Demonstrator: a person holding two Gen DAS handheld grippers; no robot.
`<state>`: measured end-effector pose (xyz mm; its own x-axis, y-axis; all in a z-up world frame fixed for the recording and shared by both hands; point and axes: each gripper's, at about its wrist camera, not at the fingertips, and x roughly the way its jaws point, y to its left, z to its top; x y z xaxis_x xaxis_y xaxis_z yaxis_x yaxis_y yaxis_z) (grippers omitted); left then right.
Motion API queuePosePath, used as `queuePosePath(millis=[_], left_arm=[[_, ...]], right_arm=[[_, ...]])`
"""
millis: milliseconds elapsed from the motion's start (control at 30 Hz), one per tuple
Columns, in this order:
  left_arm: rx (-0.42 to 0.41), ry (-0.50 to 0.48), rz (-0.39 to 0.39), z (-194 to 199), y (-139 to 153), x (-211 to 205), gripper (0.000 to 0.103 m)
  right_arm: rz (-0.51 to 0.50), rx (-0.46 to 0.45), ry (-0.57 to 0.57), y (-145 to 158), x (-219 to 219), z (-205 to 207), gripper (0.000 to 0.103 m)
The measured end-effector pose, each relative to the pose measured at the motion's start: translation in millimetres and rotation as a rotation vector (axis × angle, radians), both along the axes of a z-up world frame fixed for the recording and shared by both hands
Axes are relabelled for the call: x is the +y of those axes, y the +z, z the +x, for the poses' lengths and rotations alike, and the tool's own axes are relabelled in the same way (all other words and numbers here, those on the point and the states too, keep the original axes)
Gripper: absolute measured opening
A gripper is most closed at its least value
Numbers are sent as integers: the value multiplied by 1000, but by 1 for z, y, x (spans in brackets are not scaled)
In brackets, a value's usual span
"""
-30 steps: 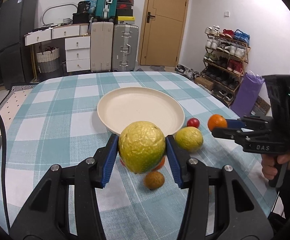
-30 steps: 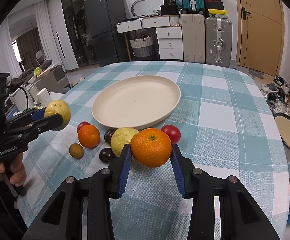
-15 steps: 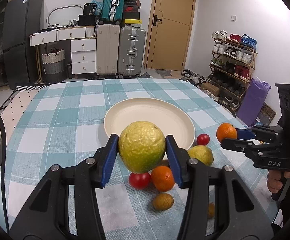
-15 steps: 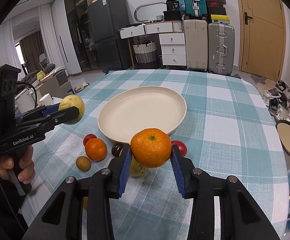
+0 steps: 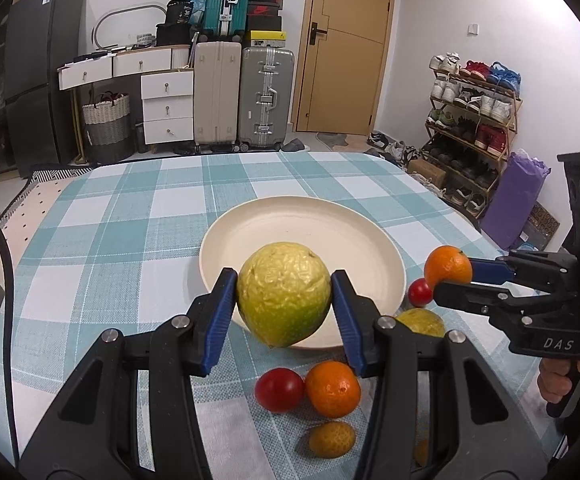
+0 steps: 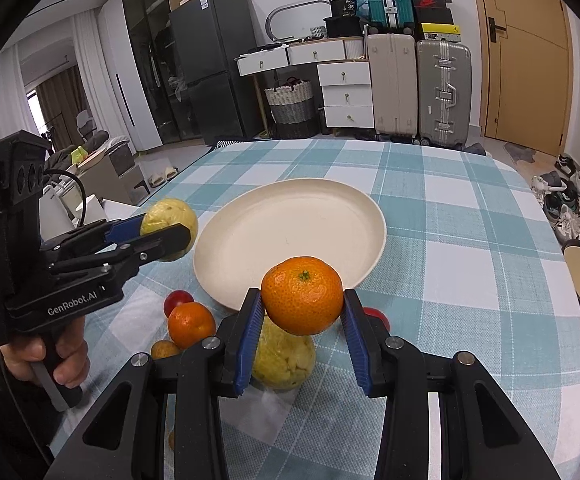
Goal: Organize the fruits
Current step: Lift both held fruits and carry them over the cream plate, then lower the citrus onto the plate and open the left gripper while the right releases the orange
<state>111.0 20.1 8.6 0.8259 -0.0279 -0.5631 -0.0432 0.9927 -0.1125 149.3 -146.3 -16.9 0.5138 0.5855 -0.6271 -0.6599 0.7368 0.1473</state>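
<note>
Transfer step, both hands loaded. Left tongs [image 5: 284,294] clamped on a large yellow-green fruit [image 5: 283,292], held in the air at the near rim of the cream plate [image 5: 274,220]; right tongs [image 6: 302,308] clamped on an orange mandarin [image 6: 302,301], likewise lifted, just short of the plate's near edge. Plate bare, standing mid-tabletop [image 5: 102,248] on a teal checked cloth. Loose stock on the cloth, near side of the plate: red tomato [image 5: 279,390], second mandarin [image 5: 332,389], small brownish-yellow fruit [image 5: 332,439], second yellow-green fruit [image 5: 421,322], second red tomato [image 5: 420,292]. Task judged barely begun: nothing in the plate, two pieces in transit. Next move, as a judgement: carry each piece forward over the plate's hollow, lower until it nearly rests, then part the tongs gently. Round fruit is apt to roll, so set down away from the rim, and keep the two tongs apart over the plate.
</note>
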Motion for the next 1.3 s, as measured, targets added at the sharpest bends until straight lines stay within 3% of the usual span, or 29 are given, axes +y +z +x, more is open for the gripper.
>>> queuePosePath(millis=[1167, 1300], left_arm=[[79, -3, 5, 40, -26, 4, 45], [87, -2, 1, 41, -28, 4, 45]], right_arm=[[-68, 92, 3, -26, 49, 41, 41], [-63, 81, 2, -25, 48, 40, 48]])
